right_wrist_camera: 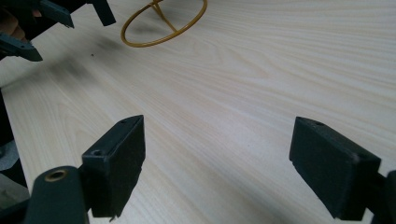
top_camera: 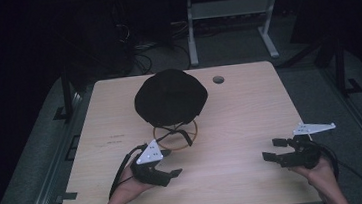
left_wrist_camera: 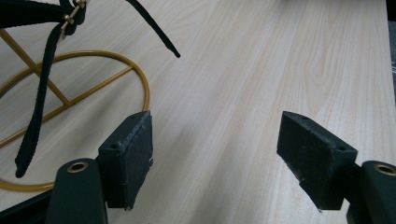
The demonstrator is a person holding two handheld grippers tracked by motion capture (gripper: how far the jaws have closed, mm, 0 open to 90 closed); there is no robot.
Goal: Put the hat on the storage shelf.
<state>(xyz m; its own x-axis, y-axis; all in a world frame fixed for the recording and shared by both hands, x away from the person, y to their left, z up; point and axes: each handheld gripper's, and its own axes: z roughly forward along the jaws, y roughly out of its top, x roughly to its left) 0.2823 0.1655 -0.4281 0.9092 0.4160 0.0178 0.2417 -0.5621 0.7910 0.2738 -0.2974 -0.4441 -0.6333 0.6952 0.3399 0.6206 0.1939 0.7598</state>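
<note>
A black hat (top_camera: 170, 97) sits on a gold wire stand (top_camera: 175, 135) toward the far middle of the counter (top_camera: 251, 125), its crown draped over the top of the stand and its chin straps (left_wrist_camera: 39, 98) dangling down inside the ring base. The left claw (top_camera: 167, 163) hovers just in front of that ring, jaws spread wide and holding nothing; the right claw (top_camera: 273, 150) is well apart at the right side of the counter, likewise agape and empty.

The hat looks soft and light — fabric that will fold and sag wherever it is pinched, so a bite on the brim edge should hold but will let the rest droop; the straps are thin webbing, limp, and likely to snag on the wire. The stand seems stiff yet slight, probably easy to tip or drag if the hat is pulled sideways rather than lifted straight up; steadying the ring with one claw while the other takes the brim looks the safer hold.
</note>
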